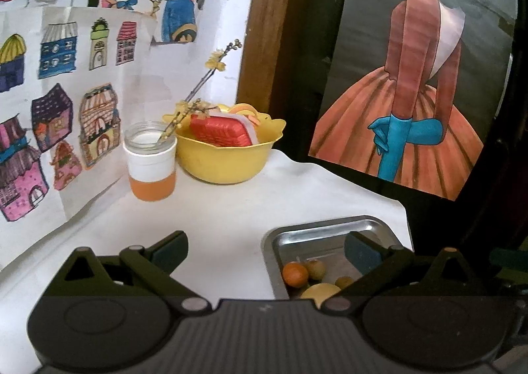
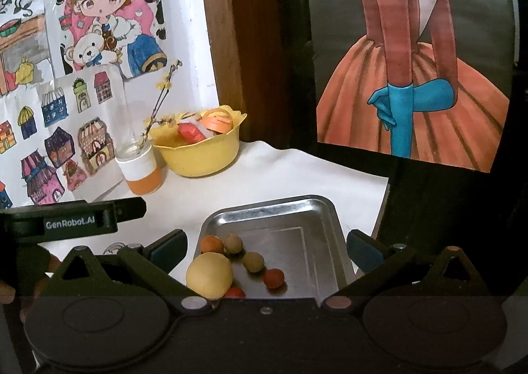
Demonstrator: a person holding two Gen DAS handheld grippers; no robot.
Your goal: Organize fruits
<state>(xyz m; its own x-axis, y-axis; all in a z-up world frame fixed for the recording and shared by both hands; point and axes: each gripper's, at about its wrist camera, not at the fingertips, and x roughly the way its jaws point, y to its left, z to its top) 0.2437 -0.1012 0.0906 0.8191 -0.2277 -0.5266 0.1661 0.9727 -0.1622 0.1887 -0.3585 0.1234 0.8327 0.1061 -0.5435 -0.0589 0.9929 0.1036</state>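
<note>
A steel tray lies on the white table and holds several small fruits: a large yellow one, an orange one, two tan ones and red ones. My right gripper is open and empty just above the tray's near end. My left gripper is open and empty to the left of the tray, where the orange fruit and the yellow fruit show. The left gripper's body also shows in the right wrist view.
A yellow bowl with a red basket and other items stands at the back of the table. Next to it is an orange and white cup with a flower twig. Drawings cover the left wall. The table edge drops off at the right.
</note>
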